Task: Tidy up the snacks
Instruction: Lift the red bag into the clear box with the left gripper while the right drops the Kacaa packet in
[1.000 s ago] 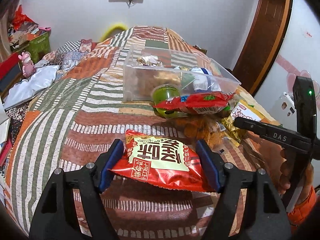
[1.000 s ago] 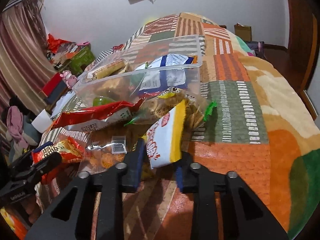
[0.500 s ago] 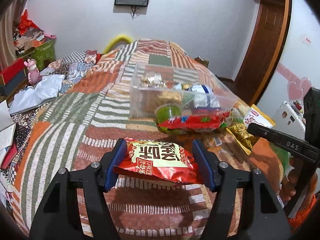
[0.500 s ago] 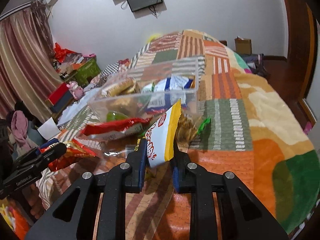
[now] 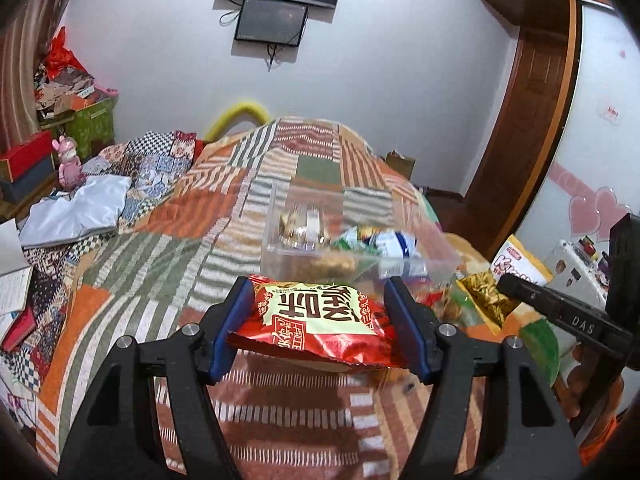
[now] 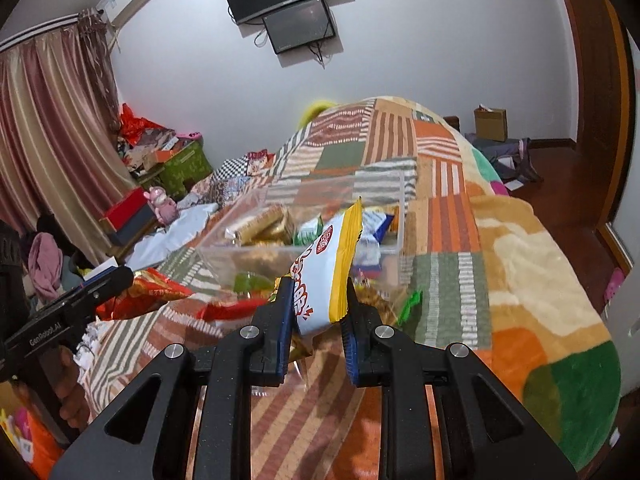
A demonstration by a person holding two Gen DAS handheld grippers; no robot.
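My left gripper (image 5: 318,312) is shut on a red snack packet (image 5: 316,322) with a cream label, held flat above the patchwork bedspread. My right gripper (image 6: 318,300) is shut on a white and yellow snack packet (image 6: 328,268), held on edge and upright. Just beyond both stands a clear plastic bin (image 5: 352,236) (image 6: 312,232) with several packets inside. Loose snacks lie in front of the bin: a long red packet (image 6: 228,310) and a clear bag of yellow sticks (image 5: 486,302). The left gripper with its red packet (image 6: 148,290) shows at the left of the right wrist view.
The patchwork bedspread (image 5: 168,256) covers the bed. Boxes, a pink toy (image 5: 68,160) and a white cloth (image 5: 80,208) lie left of it. A wall screen (image 5: 272,20) hangs behind. A wooden door frame (image 5: 520,120) stands at the right.
Both grippers have risen off the bedspread with their packets, so the bin and the loose snacks now sit lower and farther off. The left jaws closed a little on the red packet.
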